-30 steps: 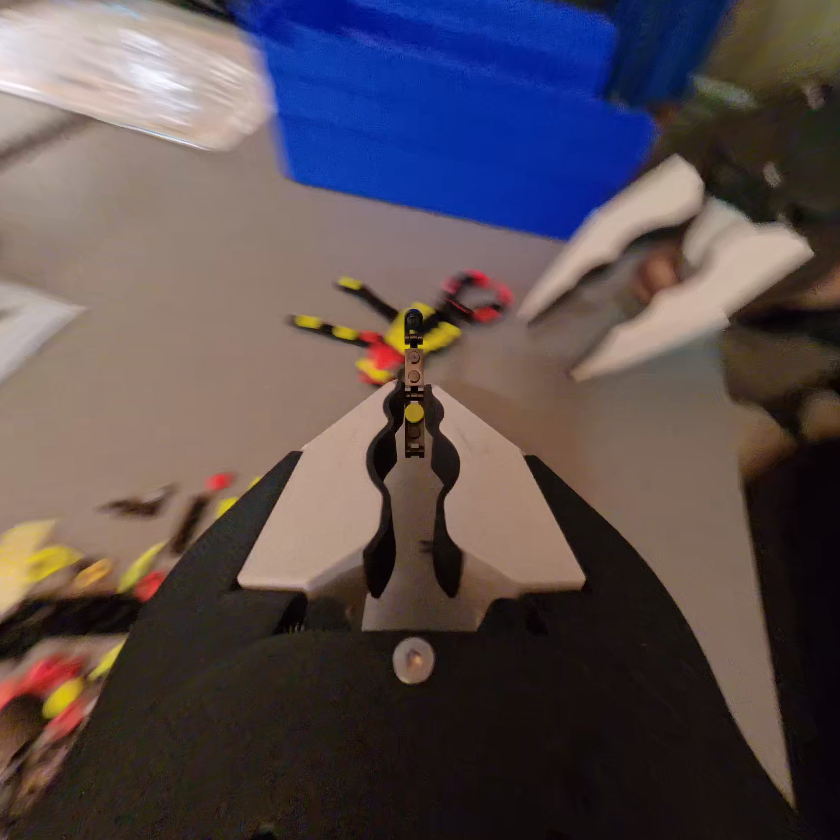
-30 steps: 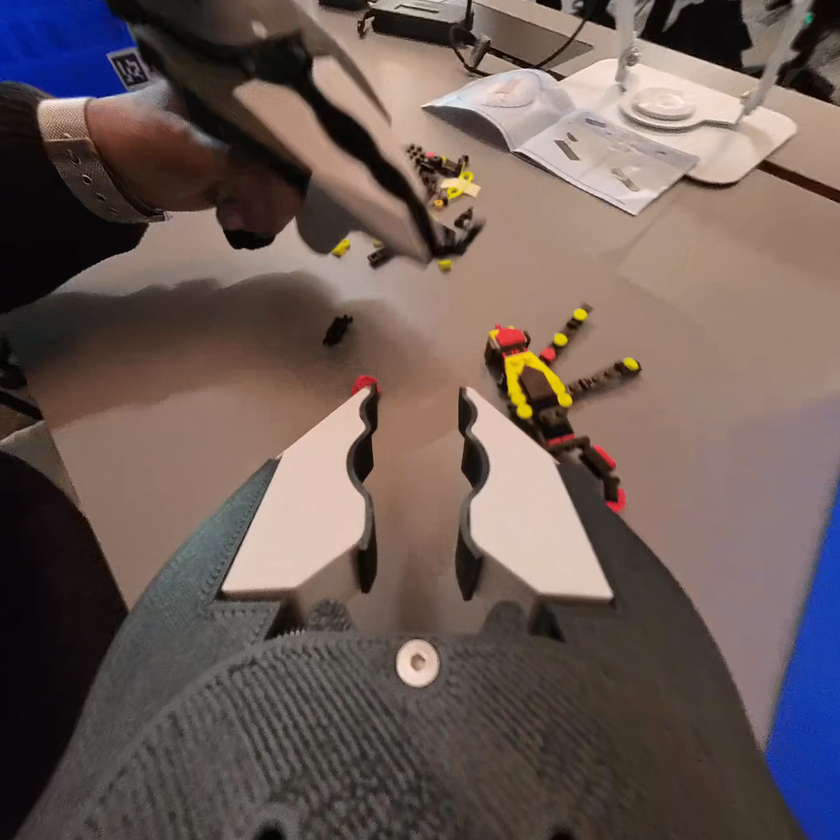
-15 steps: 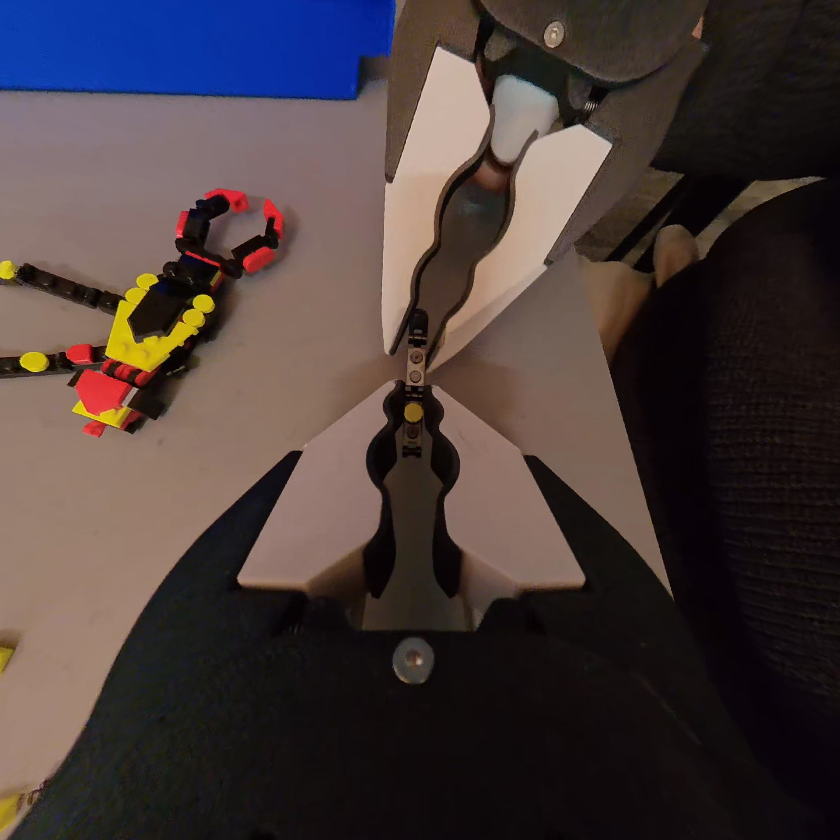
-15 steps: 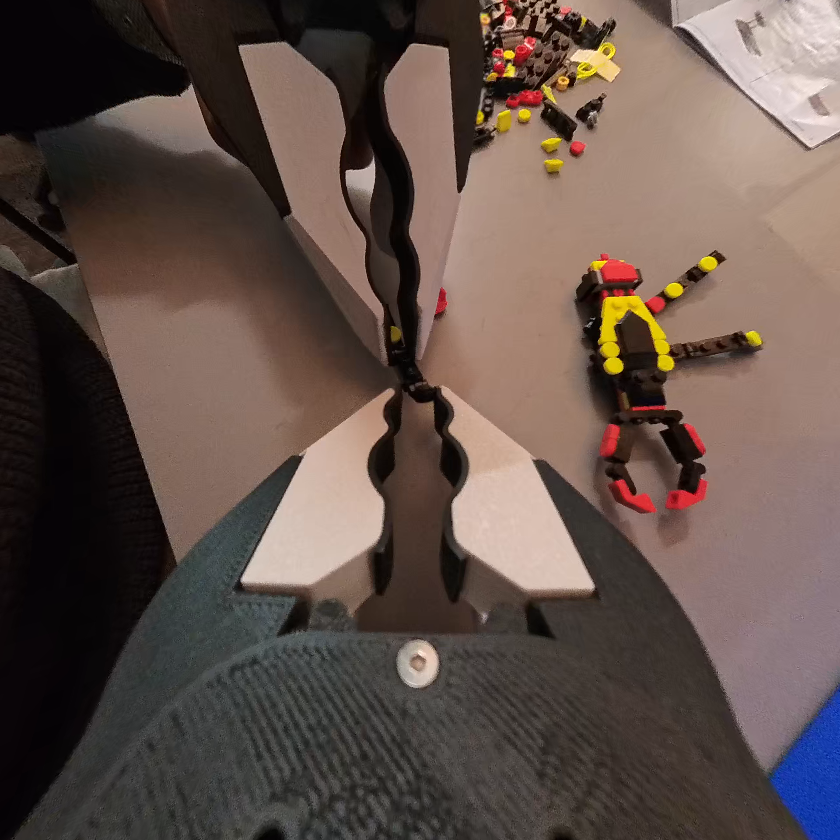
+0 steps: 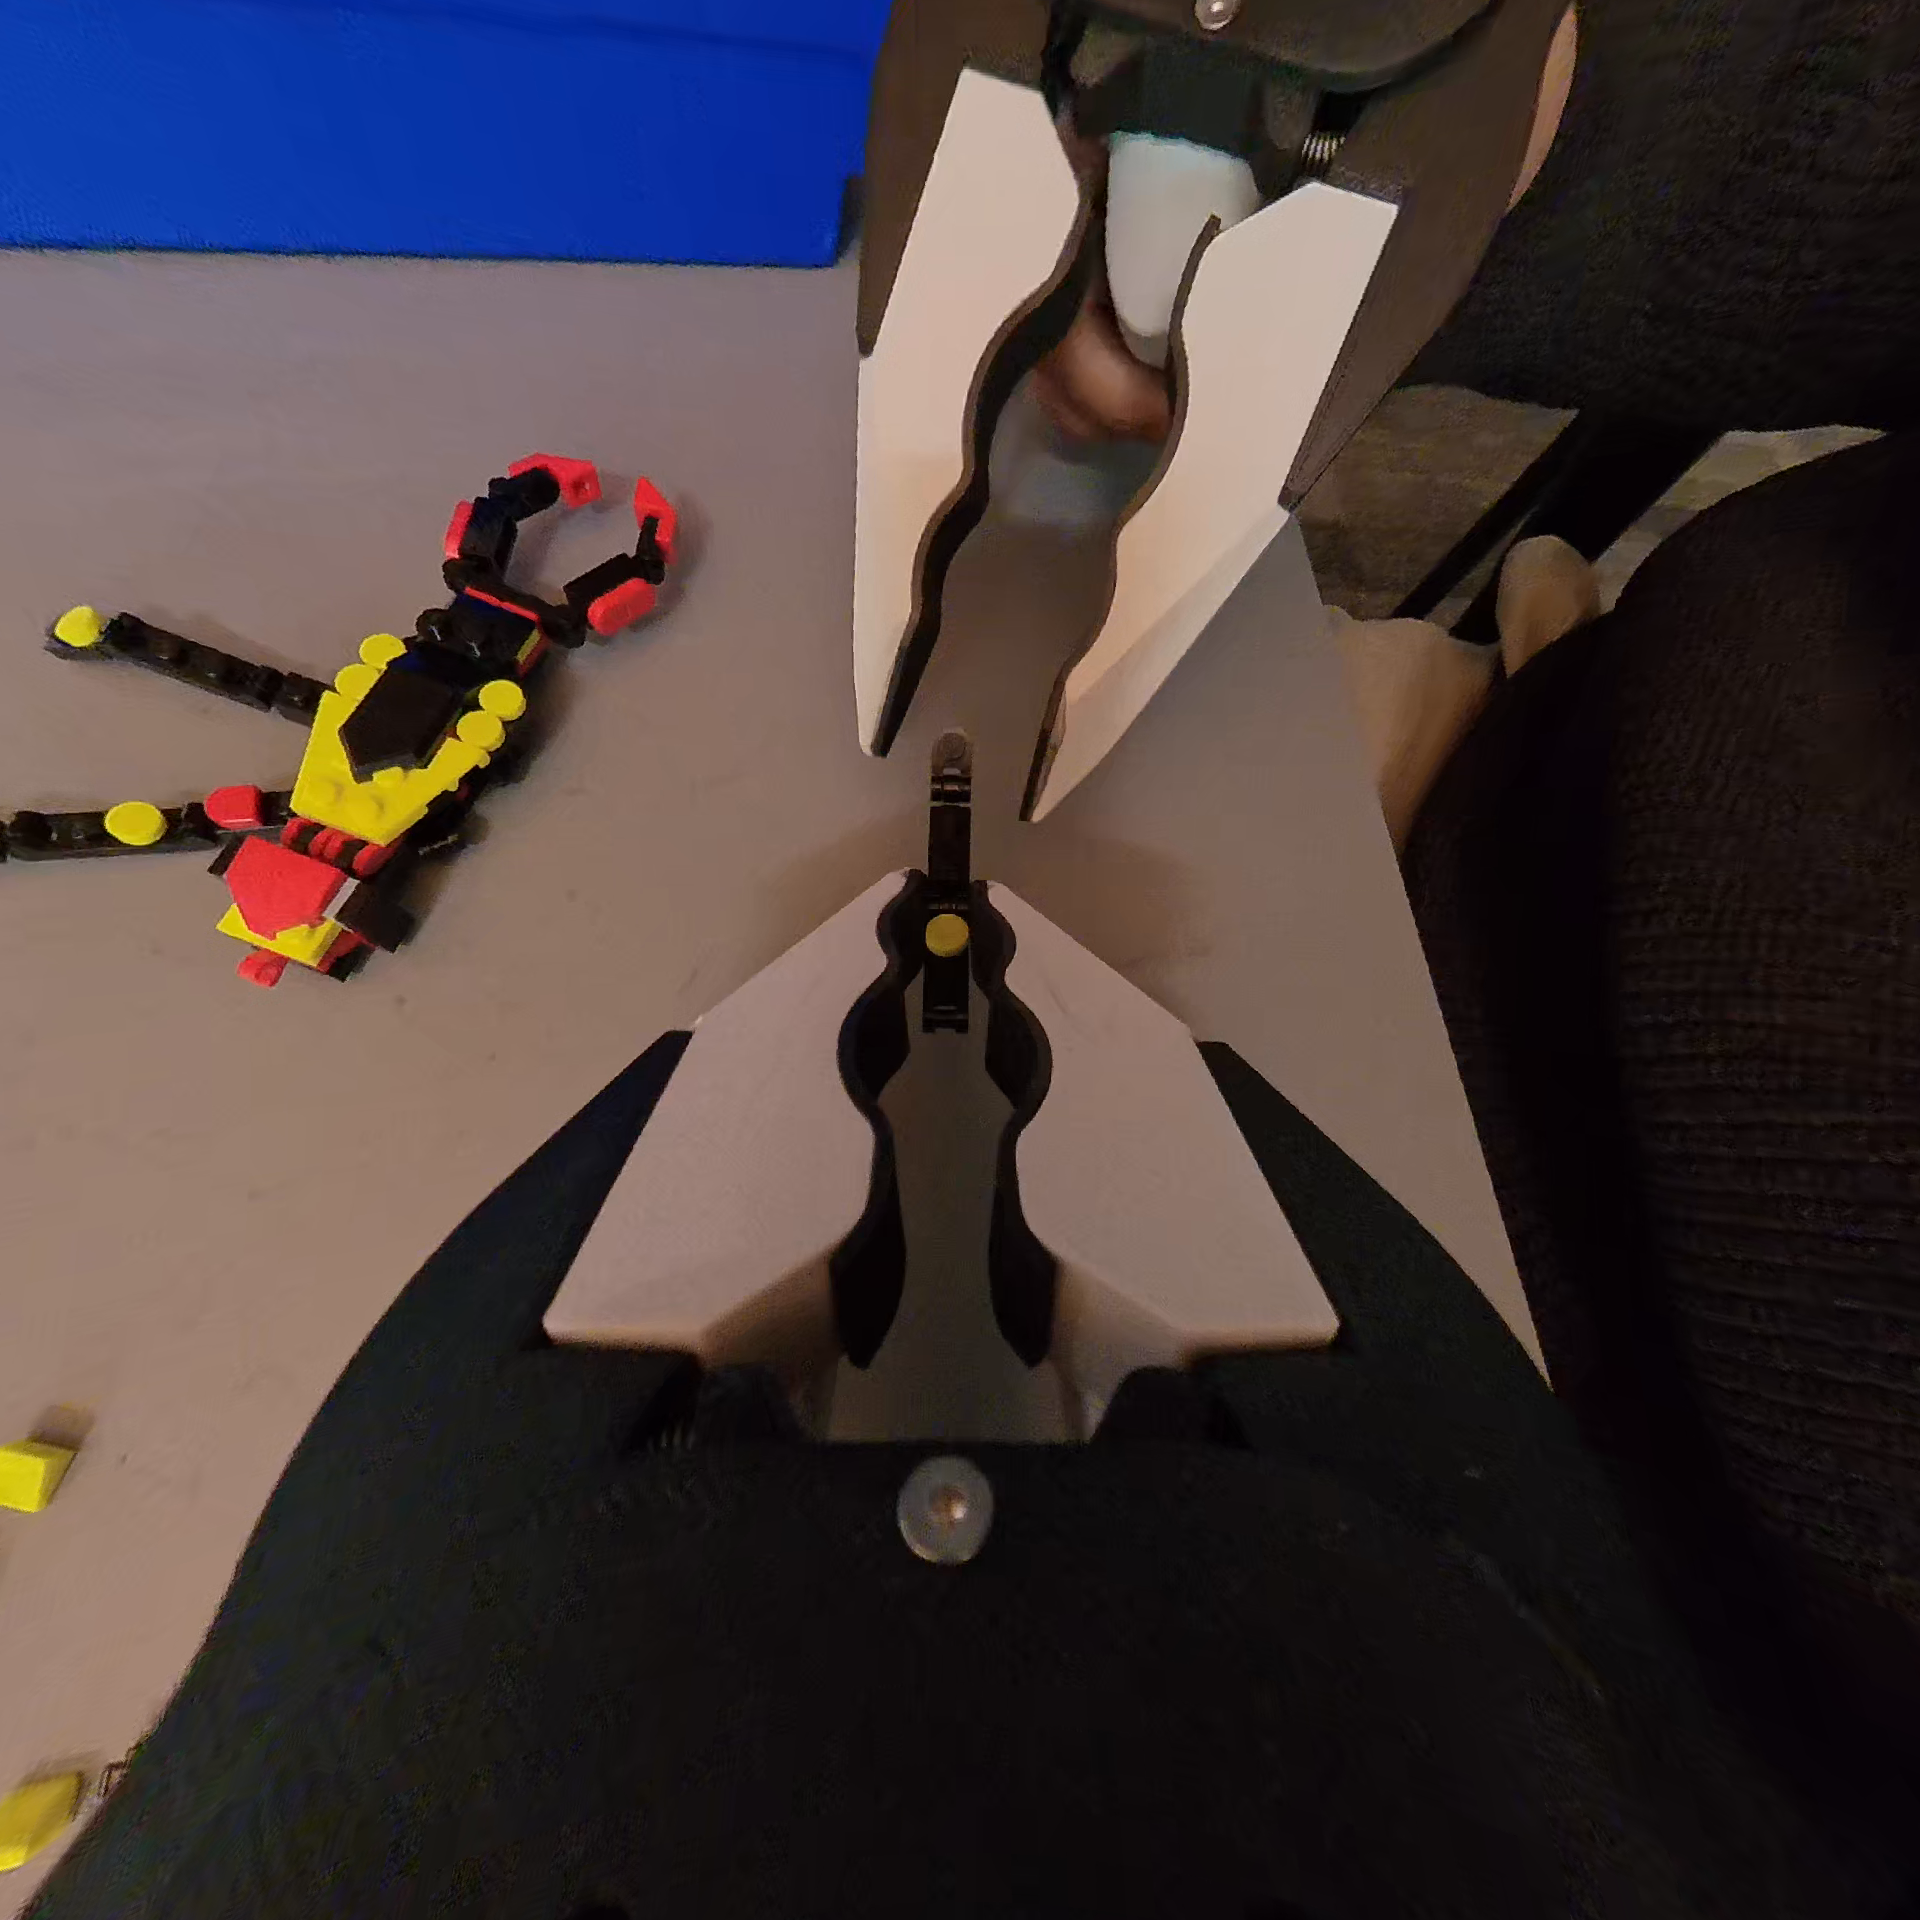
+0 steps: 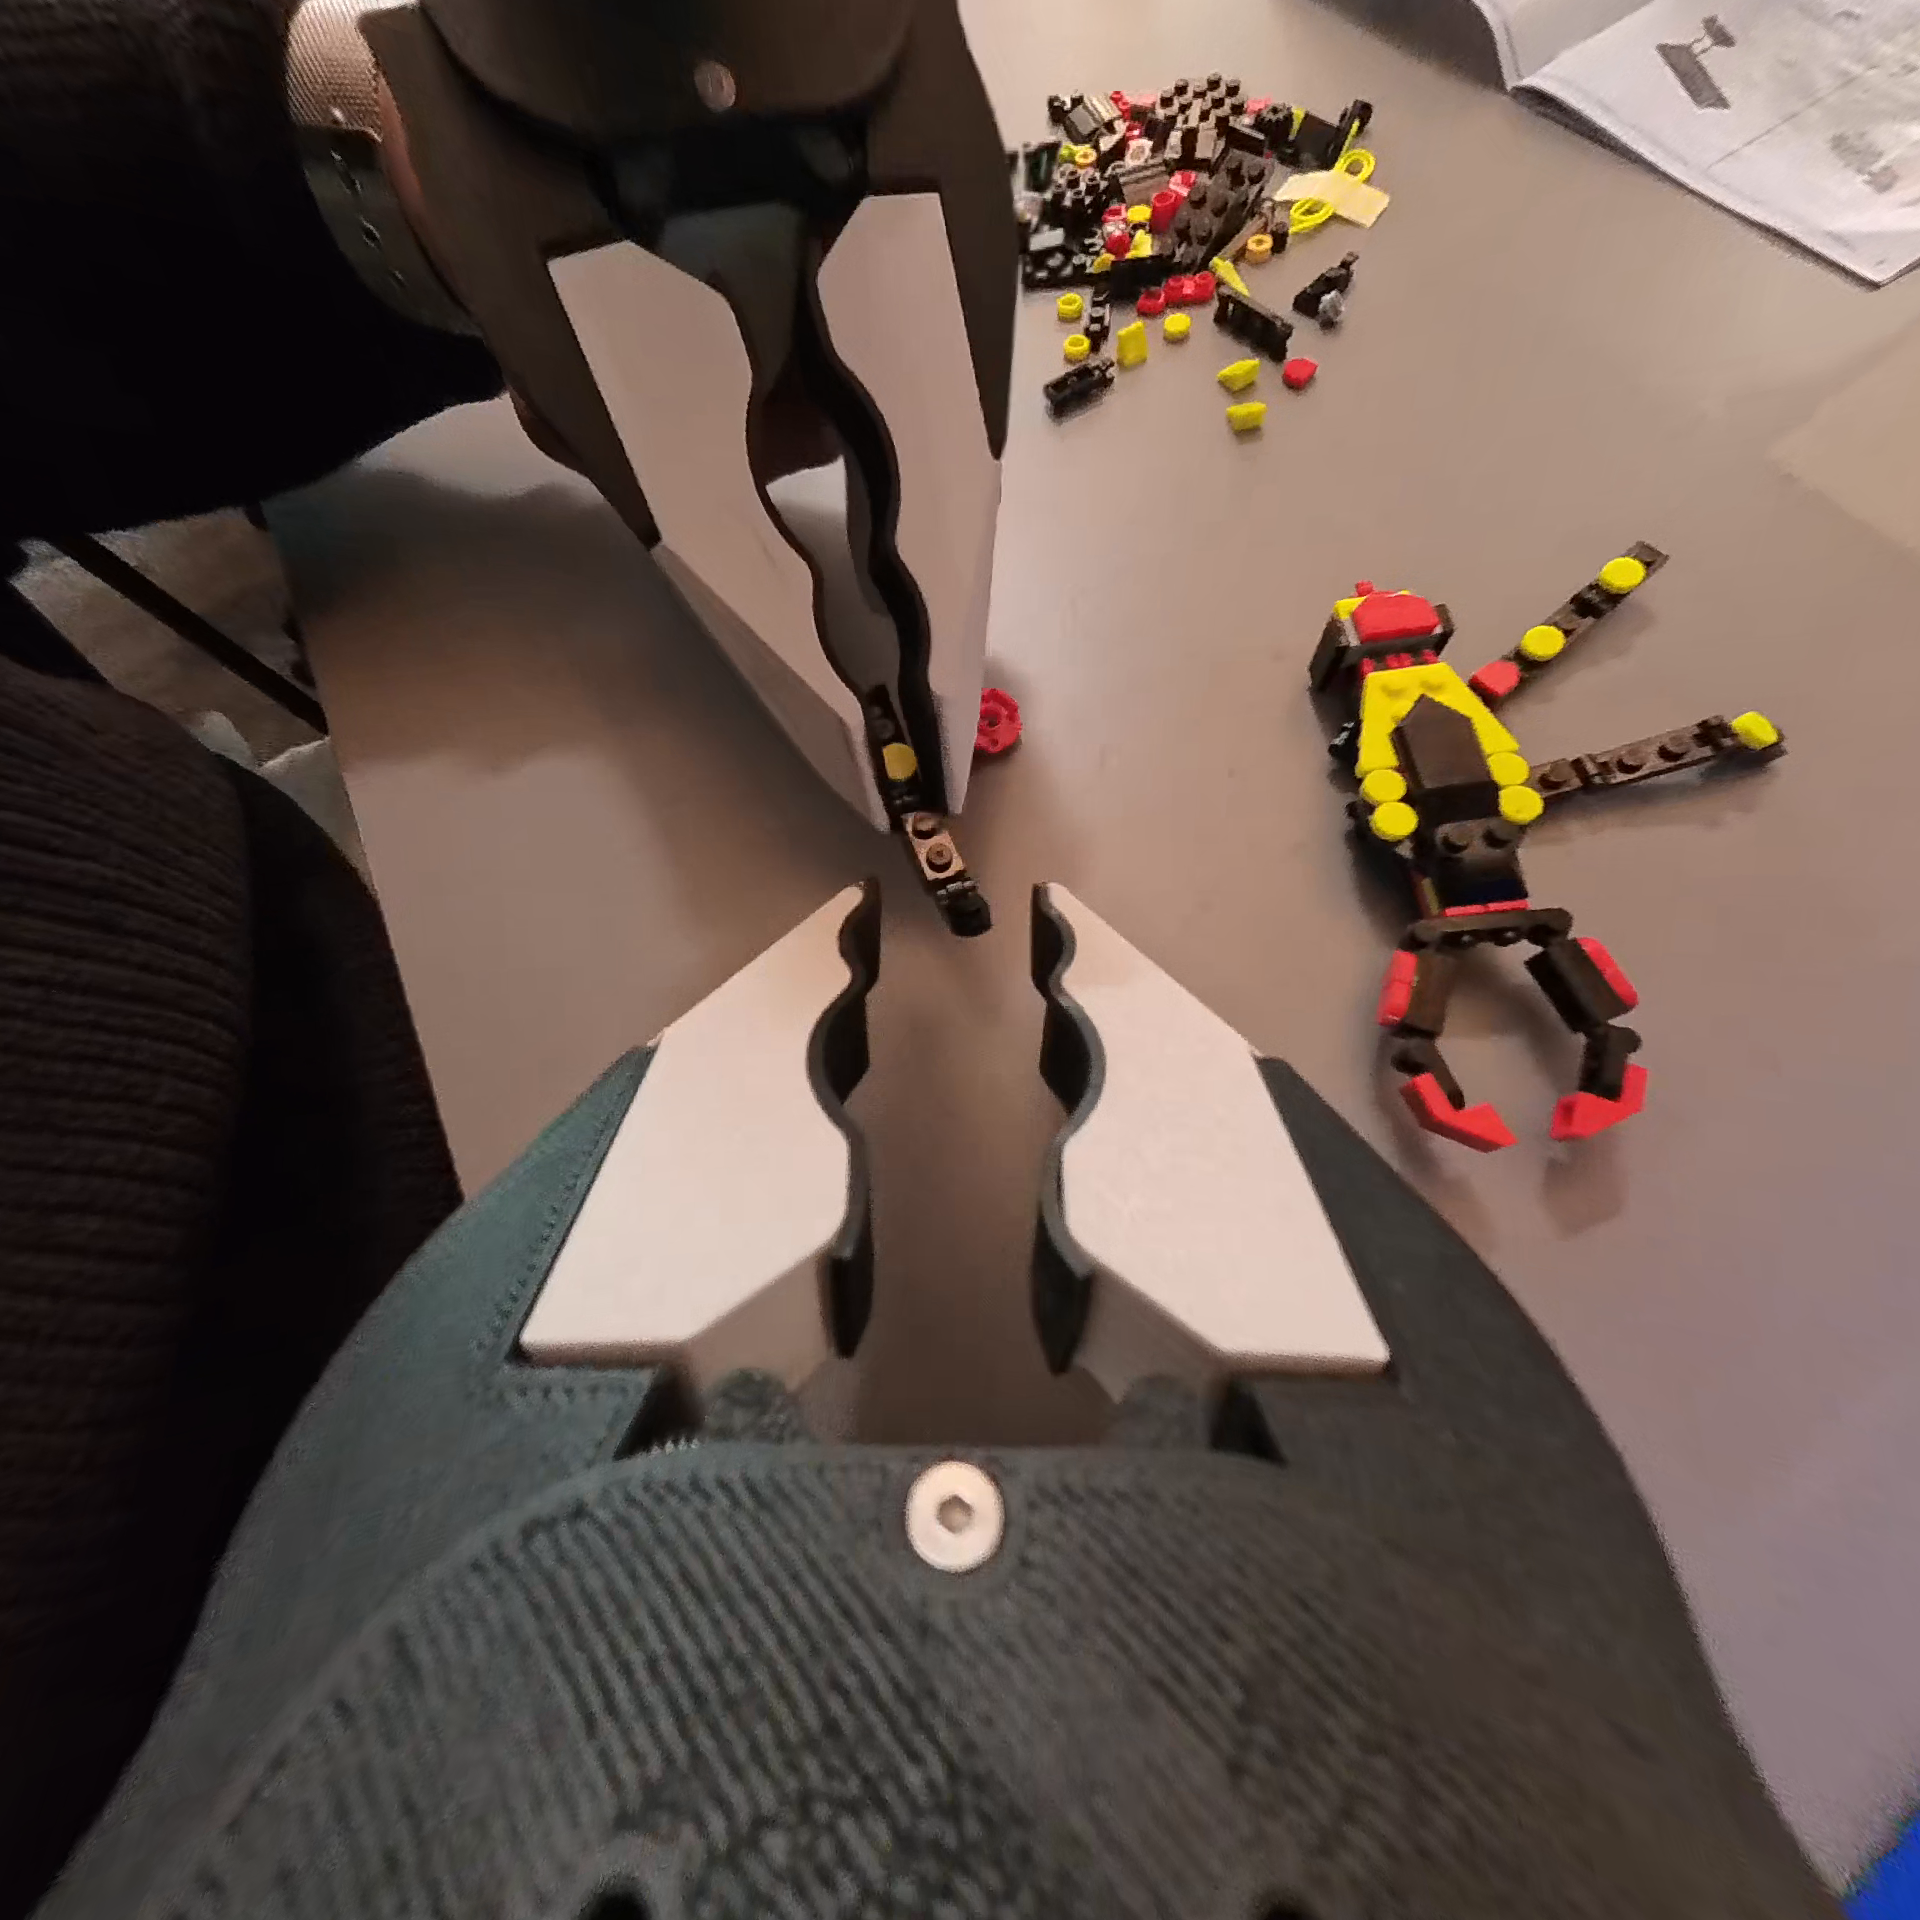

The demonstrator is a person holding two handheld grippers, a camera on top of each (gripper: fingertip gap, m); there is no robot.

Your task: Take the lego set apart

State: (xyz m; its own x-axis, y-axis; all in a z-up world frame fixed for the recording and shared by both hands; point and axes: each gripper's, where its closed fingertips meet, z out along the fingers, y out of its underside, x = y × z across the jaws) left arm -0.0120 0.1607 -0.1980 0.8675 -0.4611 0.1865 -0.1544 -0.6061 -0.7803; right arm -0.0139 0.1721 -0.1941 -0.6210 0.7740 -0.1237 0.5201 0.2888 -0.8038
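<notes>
My left gripper [image 5: 945, 885] is shut on a thin black lego strip [image 5: 948, 821] with a yellow round stud, held above the grey table. The strip's free end sticks out between the open fingers of my right gripper [image 5: 961, 779], which faces it tip to tip. In the right wrist view the right gripper [image 6: 954, 896] is open and empty, with the strip's end [image 6: 951, 883] between its tips. The left gripper [image 6: 914, 805] comes down from above. The yellow, black and red lego model [image 5: 395, 727] lies flat on the table, also in the right wrist view [image 6: 1455, 790].
A pile of loose lego pieces [image 6: 1174, 218] lies farther back, with an open instruction booklet [image 6: 1766, 125] beyond it. A red round piece [image 6: 997, 717] lies beside the left gripper. A blue bin [image 5: 416, 125] stands at the table's far side. The person's dark sleeve [image 6: 156, 935] is close. The grippers are tip to tip, or close to it.
A second ago the grippers were apart. Half a second ago the right gripper was shut on the strip's free end. Now it has opened and let go, while the left keeps hold.
</notes>
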